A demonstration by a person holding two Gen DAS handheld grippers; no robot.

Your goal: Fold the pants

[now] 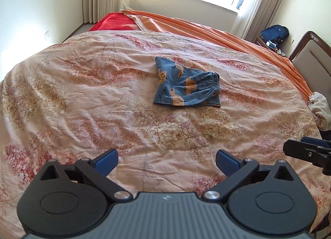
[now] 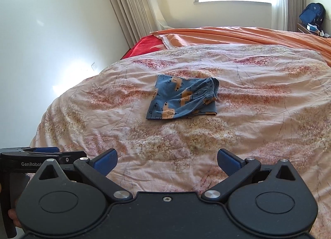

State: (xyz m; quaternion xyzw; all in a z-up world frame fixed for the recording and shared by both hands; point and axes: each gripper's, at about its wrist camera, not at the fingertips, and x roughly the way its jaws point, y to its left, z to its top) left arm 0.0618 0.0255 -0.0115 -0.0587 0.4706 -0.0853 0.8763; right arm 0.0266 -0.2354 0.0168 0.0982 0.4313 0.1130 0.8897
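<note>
Small blue pants point(image 1: 185, 85) printed with orange vehicles lie folded into a compact bundle in the middle of the bed, elastic waistband to the right. The right wrist view shows the same pants point(image 2: 182, 100). My left gripper point(image 1: 166, 161) hangs well above and short of them, open wide, nothing between its blue pads. My right gripper point(image 2: 167, 161) is likewise open and empty, held back from the pants. Each gripper shows at the edge of the other's view: the right gripper point(image 1: 310, 152) at the right, the left gripper point(image 2: 41, 153) at the left.
A wrinkled floral quilt point(image 1: 82, 104) covers the bed, with an orange sheet point(image 1: 206, 28) and a red pillow point(image 1: 115, 21) beyond. A headboard point(image 1: 310, 57), crumpled white cloth point(image 1: 320, 110) and a blue backpack point(image 1: 275, 33) sit at the right. Curtains and a bright window are behind.
</note>
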